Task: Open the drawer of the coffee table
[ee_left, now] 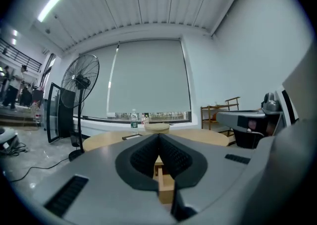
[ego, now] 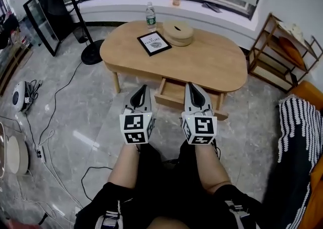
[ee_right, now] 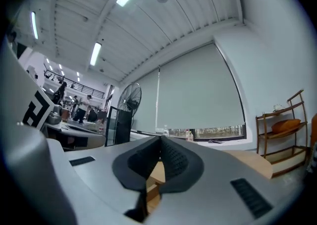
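Drawer pulled out, just beyond left tool and right tool, both closed, empty

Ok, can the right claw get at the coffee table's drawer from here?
Likely yes. The right claw, shut and empty, points toward the drawer, which is already pulled out from the coffee table. Nothing shows between them.

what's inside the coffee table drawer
The drawer is pulled out; the stretch that shows is bare wood with nothing on it. Its back lies under the tabletop and the right gripper covers part of it, so those parts cannot be checked.
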